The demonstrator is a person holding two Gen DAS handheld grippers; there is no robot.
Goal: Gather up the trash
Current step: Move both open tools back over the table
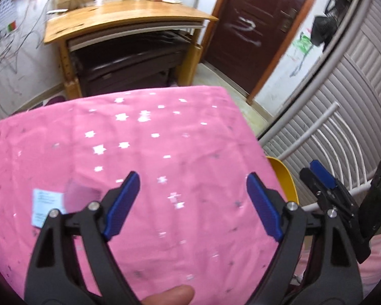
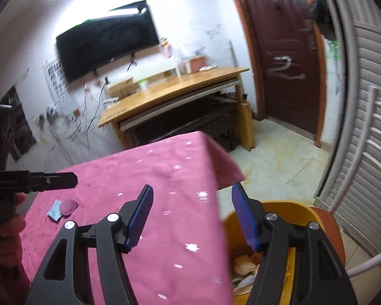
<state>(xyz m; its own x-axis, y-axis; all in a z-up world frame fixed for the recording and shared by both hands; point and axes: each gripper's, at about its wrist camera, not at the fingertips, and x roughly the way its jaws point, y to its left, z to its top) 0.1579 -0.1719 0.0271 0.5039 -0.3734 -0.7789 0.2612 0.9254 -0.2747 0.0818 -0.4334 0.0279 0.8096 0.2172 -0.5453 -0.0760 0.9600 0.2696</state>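
On the pink star-printed tablecloth [image 1: 165, 152] lies the trash: a small pale-blue printed paper [image 1: 46, 207] with a blurred, rounded pink object [image 2: 68, 206] resting on its edge, off to the left of the left gripper [image 1: 193, 190], whose blue-padded fingers are spread wide and hold nothing. The right gripper [image 2: 191, 204] hovers at the table's right edge with its fingers also spread and bare; only its camera looks down into the yellow bin [image 2: 287, 207], where crumpled scraps lie, and takes in the dark screen [image 2: 106, 48] on the wall; the left camera catches just the bin's rim beside the white chair [image 1: 325, 137].
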